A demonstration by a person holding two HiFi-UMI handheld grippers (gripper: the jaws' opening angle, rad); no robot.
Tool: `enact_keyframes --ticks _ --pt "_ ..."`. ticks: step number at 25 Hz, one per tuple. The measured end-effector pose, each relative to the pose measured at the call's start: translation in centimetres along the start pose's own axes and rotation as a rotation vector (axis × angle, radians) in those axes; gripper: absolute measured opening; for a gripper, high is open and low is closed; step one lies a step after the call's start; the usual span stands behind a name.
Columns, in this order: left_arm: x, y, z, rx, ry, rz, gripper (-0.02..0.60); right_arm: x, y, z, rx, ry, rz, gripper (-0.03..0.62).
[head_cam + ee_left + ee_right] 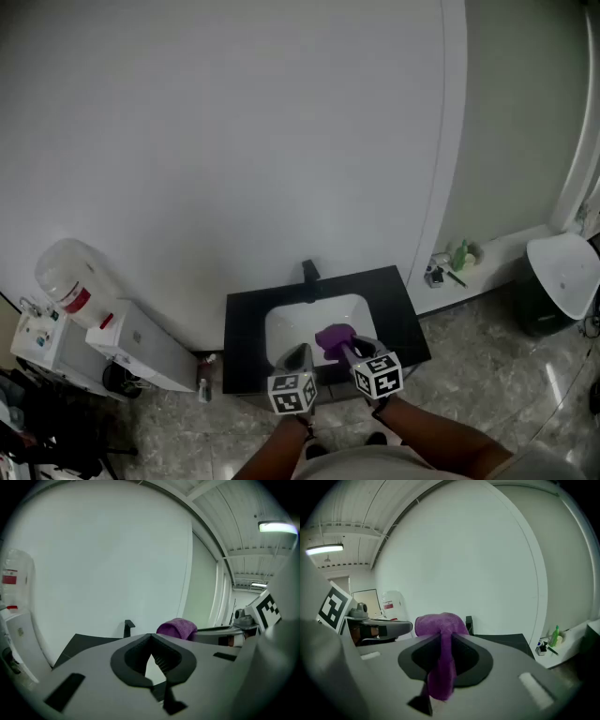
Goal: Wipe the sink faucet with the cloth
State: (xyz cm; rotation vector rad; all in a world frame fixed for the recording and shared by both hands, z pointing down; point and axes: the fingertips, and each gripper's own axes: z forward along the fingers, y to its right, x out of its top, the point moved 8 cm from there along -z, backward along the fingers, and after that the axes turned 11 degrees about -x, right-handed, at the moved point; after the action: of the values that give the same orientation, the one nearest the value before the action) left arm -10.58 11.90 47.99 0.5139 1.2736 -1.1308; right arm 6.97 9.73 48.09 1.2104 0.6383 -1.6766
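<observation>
Overhead; both gripper views toward faucet [127, 628]

The slim black faucet [309, 272] stands at the back edge of the black rectangular sink counter [244, 328], against the wall and behind the white basin [286, 328] sunk in its middle. Over the basin's front, the purple terry cloth [333, 337] sits between the jaws of the right gripper [345, 349], with the left gripper [298, 354] just beside it on the left. A white boxy dispenser [141, 347] stands left of the counter, and a small green bottle [460, 255] on a low ledge [506, 248] to its right.
</observation>
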Motion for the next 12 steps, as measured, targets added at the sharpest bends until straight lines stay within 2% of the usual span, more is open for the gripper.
enact_keyframes --ticks 12 --pt "-0.15 -0.09 -0.07 -0.004 -0.002 0.000 0.005 0.01 -0.27 0.02 0.002 0.004 -0.010 0.069"
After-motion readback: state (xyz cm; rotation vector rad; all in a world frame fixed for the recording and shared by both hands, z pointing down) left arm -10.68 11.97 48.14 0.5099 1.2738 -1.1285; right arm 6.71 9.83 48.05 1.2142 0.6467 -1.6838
